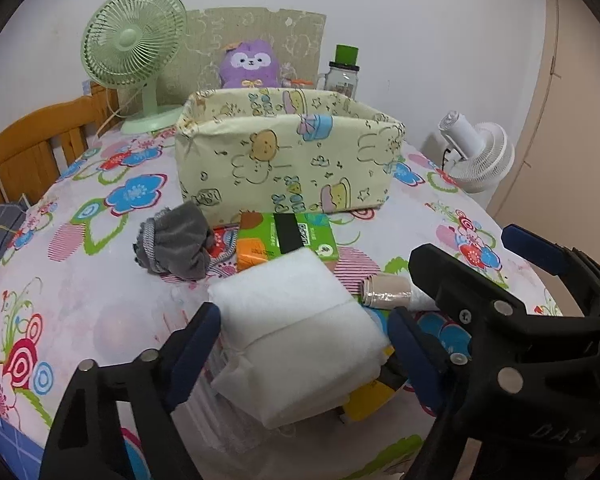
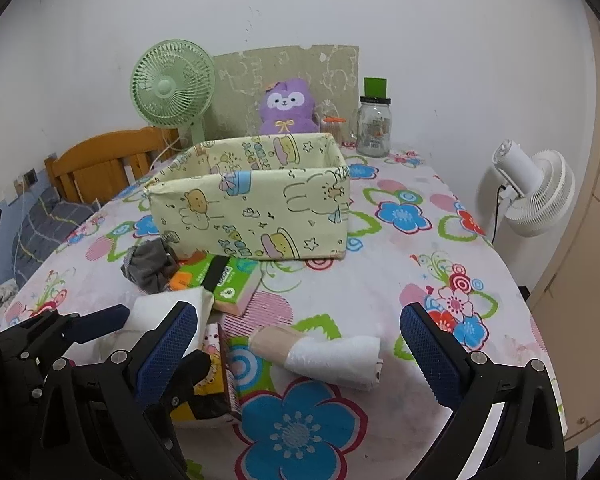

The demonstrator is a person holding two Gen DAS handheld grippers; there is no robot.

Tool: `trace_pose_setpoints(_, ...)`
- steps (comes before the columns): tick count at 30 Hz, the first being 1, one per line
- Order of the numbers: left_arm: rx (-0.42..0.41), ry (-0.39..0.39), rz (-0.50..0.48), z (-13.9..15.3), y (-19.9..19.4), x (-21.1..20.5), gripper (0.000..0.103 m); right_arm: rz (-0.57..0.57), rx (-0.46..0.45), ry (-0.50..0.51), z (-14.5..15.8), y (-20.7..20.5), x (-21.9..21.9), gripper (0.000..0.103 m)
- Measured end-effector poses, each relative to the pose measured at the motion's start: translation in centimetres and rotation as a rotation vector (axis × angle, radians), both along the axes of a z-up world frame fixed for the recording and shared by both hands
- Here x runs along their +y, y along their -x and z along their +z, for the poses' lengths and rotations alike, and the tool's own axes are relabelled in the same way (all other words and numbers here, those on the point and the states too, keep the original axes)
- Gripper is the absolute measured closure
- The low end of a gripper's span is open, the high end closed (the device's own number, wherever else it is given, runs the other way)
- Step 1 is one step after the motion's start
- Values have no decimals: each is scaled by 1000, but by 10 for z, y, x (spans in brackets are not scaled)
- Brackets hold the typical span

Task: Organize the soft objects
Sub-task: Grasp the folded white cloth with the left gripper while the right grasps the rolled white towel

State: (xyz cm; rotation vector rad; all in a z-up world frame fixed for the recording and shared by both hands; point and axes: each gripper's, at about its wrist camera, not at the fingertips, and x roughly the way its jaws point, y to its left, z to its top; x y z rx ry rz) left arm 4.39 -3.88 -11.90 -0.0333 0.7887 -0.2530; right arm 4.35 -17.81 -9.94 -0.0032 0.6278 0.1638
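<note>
**Straddling the white pad, tongs spread on both sides**

Straddling a folded white pad [image 1: 296,332], the left gripper [image 1: 304,344] has its blue fingers [image 1: 196,344] set wide, one on each side of the pad; whether the pads actually press the material cannot be told, and the jaws look spread rather than clamped. The pad lies on top of a yellow packet [image 1: 370,398] that peeks out beneath its right corner. Just beyond the left gripper's fingertips sits a green tissue pack [image 1: 296,236], and to the left of that a crumpled grey cloth [image 1: 176,242]. Farther ahead stands the yellow fabric bin [image 1: 288,152] with cartoon prints, its inside not visible from here.

The right gripper [image 2: 300,344] is also wide open and holds nothing. Between its fingers, slightly ahead, lies a beige roll with a white wrap [image 2: 320,354] on the floral tablecloth [image 2: 380,292]. The left gripper shows at the right gripper's near left, beside the pad and the yellow packet.

Beyond the bin, from both tongs, are a purple plush toy [image 2: 288,106], a green desk fan [image 2: 172,84] to the left and a glass jar [image 2: 375,128] to the right. A white fan [image 2: 536,196] stands off the table's right edge.
</note>
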Motion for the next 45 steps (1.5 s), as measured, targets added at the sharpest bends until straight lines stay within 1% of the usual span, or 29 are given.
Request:
trace_pose_setpoints(6, 11, 22, 38, -6, -2, 5, 36, -31, 17, 5, -6, -4, -8, 0)
trace_pose_setpoints(10, 4, 11, 29, -6, -2, 5, 36, -37, 38, 0, -11, -8, -12, 1)
trace_pose_setpoints(15, -19, -38, -2, -8, 3, 1, 36, -18, 73, 10, -20, -11, -11, 7)
trace_pose_setpoints(18, -27, -55, -12, -8, 4, -1, 36, -18, 92, -1, -24, -15, -12, 7)
trace_pose_setpoints(23, -12, -37, -28, -11, 1, 1, 36, -28, 137, -24, -33, -24, -17, 8)
trace_pose_setpoints(26, -16, -49, -36, -12, 1, 0, 36, -33, 177, -48, -40, -30, -21, 8)
trace_pose_setpoints(28, -25, -64, -39, -13, 2, -2, 36, -35, 207, -68, -45, -34, -22, 11)
trace_pose_setpoints(29, -29, -71, -42, -14, 2, -3, 36, -35, 228, -88, -50, -36, -22, 15)
trace_pose_setpoints(31, -36, -77, -45, -14, 2, -4, 36, -42, 218, -80, -51, -36, -21, 18)
trace_pose_setpoints(32, -35, -82, -47, -14, 2, -5, 36, -40, 224, -77, -51, -37, -20, 23)
trace_pose_setpoints(33, -37, -82, -47, -14, 2, -5, 36, -44, 221, -69, -51, -36, -18, 31)
trace_pose_setpoints(35, -37, -87, -48, -14, 2, -5, 36, -53, 221, -54, -51, -36, -15, 42)
trace_pose_setpoints(37, -36, -86, -48, -14, 2, -5, 36, -54, 220, -58, -51, -36, -16, 45)
trace_pose_setpoints(39, -39, -88, -50, -14, 2, -6, 36, -52, 216, -64, -51, -35, -15, 52)
trace_pose_setpoints(42, -38, -87, -50, -14, 3, -6, 36, -56, 206, -64, -49, -33, -15, 55)
trace_pose_setpoints(45, -32, -79, -46, -13, 3, -5, 36, -67, 175, -43, -44, -30, -13, 56)
